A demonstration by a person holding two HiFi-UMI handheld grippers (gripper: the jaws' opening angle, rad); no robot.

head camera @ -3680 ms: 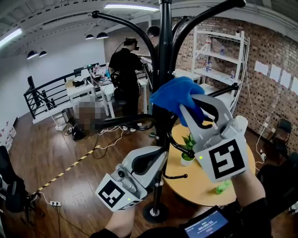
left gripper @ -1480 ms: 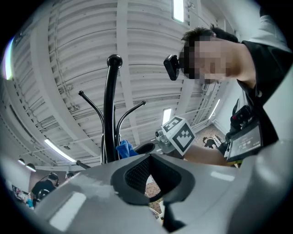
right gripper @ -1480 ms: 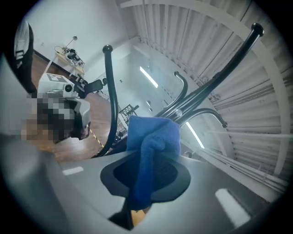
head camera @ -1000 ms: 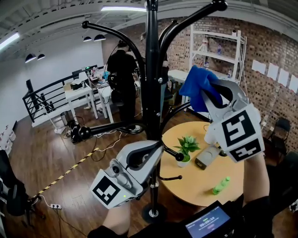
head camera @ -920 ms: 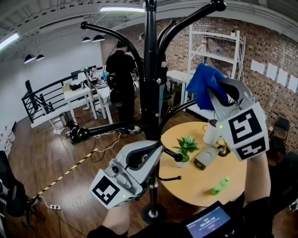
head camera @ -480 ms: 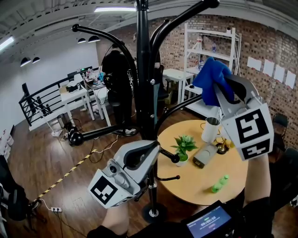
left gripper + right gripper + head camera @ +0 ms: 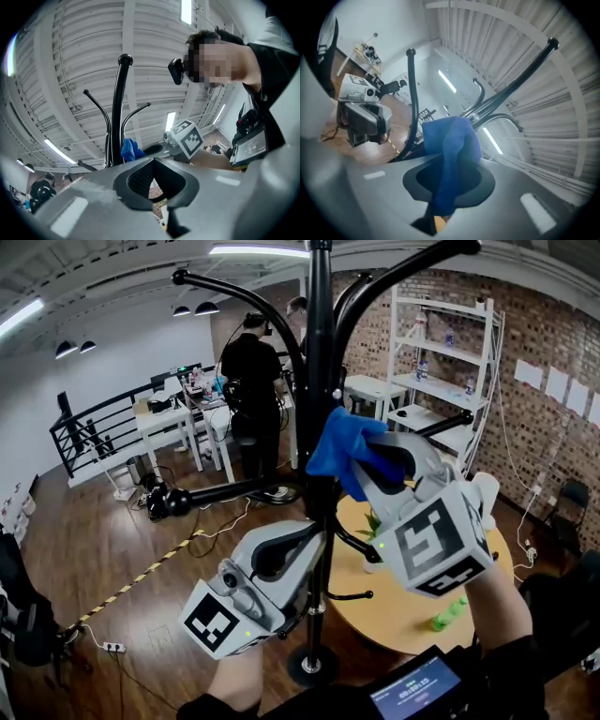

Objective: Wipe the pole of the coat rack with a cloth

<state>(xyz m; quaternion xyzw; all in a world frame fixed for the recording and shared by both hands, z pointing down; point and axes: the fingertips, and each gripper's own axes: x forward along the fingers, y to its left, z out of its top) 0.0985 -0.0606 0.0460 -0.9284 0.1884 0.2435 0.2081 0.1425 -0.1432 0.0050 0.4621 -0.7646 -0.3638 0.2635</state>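
While the right claw (image 7: pixel 364 465) is clamped on a bunched blue cloth (image 7: pixel 343 440) up at the black metal coat-rack pole (image 7: pixel 321 352), the left claw (image 7: pixel 312 542) sits closed and empty, lower down beside it.

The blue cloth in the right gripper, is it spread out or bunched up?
Bunched up: the blue cloth stands crumpled in folds, pinched between the right gripper's jaws.

Round yellow desk (image 7: pixel 394 620) at right, a green bottle (image 7: pixel 448 617) lying on it. White shelving (image 7: pixel 441 362) stands against the brick wall (image 7: pixel 544 324). Farther back, a person in black (image 7: pixel 251 381) stands by white desks (image 7: pixel 173 418).
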